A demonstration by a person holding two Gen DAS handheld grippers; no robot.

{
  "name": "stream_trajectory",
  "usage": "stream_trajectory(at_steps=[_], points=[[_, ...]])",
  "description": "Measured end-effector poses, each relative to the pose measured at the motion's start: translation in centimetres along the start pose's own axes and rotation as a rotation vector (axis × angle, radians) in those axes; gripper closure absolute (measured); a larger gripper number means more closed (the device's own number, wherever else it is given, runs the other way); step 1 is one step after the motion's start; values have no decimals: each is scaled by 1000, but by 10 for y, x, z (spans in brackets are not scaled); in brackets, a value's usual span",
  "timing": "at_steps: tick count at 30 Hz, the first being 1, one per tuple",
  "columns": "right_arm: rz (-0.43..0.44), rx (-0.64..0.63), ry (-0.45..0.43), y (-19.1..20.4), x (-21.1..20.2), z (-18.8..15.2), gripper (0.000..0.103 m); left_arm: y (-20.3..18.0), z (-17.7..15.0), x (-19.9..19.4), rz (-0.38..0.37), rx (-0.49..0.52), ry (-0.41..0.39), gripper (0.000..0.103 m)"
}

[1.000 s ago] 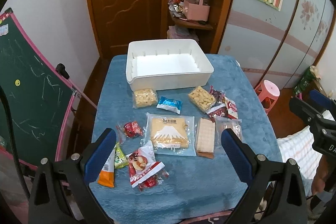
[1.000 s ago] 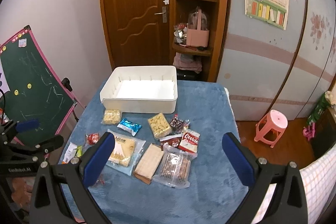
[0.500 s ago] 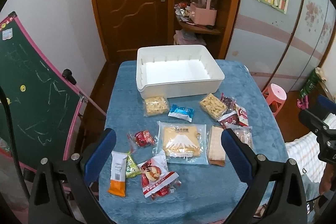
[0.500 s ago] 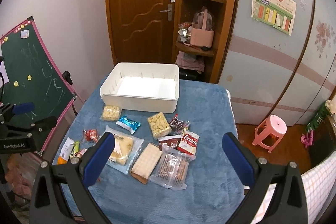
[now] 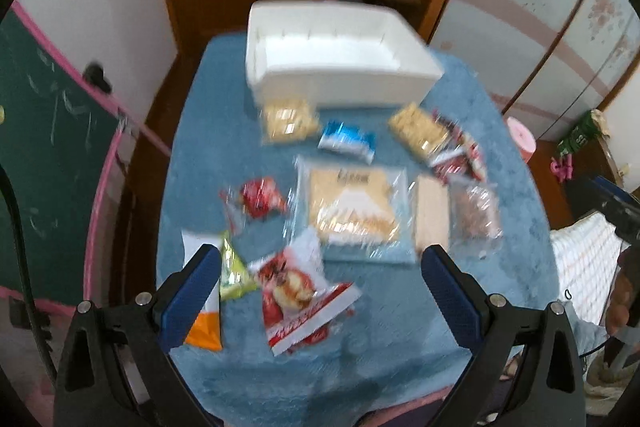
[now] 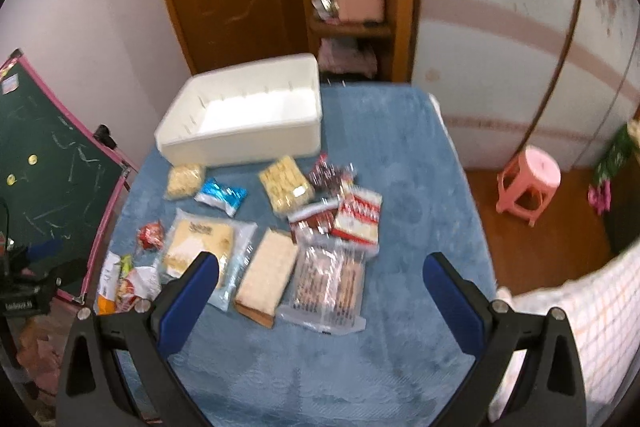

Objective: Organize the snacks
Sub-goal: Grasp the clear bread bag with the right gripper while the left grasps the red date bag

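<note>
Blue plush cloth covers the table (image 6: 400, 155) where we work, with a wooden door, a shelf unit and a green chalkboard (image 5: 44, 131) behind it. At the far edge sits the white bin (image 5: 340, 83), open and with nothing in it, so we judge no snack has been sorted yet. It stands just beyond the packets, probably so each one needs only a short carry.

We hold the left gripper (image 5: 320, 287) spread wide over the near-left packets, pinching nothing; the red-and-white snack bag (image 5: 300, 295) lies between its fingers in that view, the likeliest first pick. The right gripper (image 6: 320, 287) is also spread wide and empty, above the clear pack of striped biscuits (image 6: 328, 283).

Packets lie loose and flat, several touching or overlapping: the large cracker pack (image 5: 352, 207) against the tan wafer bar (image 6: 268, 275), the red packets (image 6: 356, 215) piled on each other. That crowding could let us catch two at once. Nothing stands between the snacks and the bin. Both views are blurred, so labels are unreadable. A pink stool (image 6: 528, 183) stands on the floor, well apart.
</note>
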State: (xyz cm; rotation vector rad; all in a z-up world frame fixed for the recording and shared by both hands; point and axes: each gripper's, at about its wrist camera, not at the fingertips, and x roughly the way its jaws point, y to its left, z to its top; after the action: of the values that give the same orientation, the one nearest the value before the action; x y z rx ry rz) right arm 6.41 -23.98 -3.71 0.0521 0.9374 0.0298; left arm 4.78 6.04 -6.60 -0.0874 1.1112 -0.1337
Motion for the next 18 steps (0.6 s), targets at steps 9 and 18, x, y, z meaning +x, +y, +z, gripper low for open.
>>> stream_trajectory(at_steps=[9,18], points=[[-14,92,174,-21,83,-28,1,24,-28,77,0,-154,170,3],[0,117,273,-20,135,-38,1,33,-34,117,-82,-293,233,3]])
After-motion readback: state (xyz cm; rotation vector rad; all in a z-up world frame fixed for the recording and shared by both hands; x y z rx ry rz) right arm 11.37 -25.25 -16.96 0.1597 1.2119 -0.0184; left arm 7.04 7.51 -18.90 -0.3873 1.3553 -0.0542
